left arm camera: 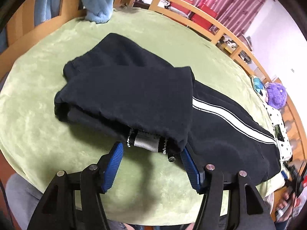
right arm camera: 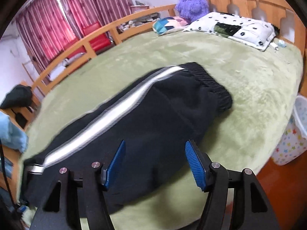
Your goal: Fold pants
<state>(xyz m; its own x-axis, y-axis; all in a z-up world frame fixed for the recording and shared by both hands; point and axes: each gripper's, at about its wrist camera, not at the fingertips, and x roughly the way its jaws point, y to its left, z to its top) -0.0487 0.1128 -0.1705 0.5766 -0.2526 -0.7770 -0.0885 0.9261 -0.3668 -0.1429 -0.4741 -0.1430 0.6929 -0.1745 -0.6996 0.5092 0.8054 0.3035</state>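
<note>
Black pants [left arm camera: 134, 95] with a white side stripe [left arm camera: 230, 117] lie on the green bedspread [left arm camera: 48, 134], leg ends folded back over the body. My left gripper [left arm camera: 151, 149] is open just short of the leg cuffs, with a grey tab and a drawcord tip [left arm camera: 171, 159] in front of its gap; the pads touch no cloth. In the right wrist view the pants [right arm camera: 163, 118] stretch from the elastic waistband [right arm camera: 214, 84] to the lower left. My right gripper [right arm camera: 155, 145] is open above the black cloth, with nothing pressed between its blue fingers [right arm camera: 117, 163].
A wooden bed frame [right arm camera: 99, 34] rings the mattress. Pillows [right arm camera: 239, 28] and a purple plush toy [right arm camera: 191, 3] sit at the headboard. A light blue garment [left arm camera: 97, 2] hangs at the far end. A star-patterned basket [right arm camera: 293, 138] stands beside the bed.
</note>
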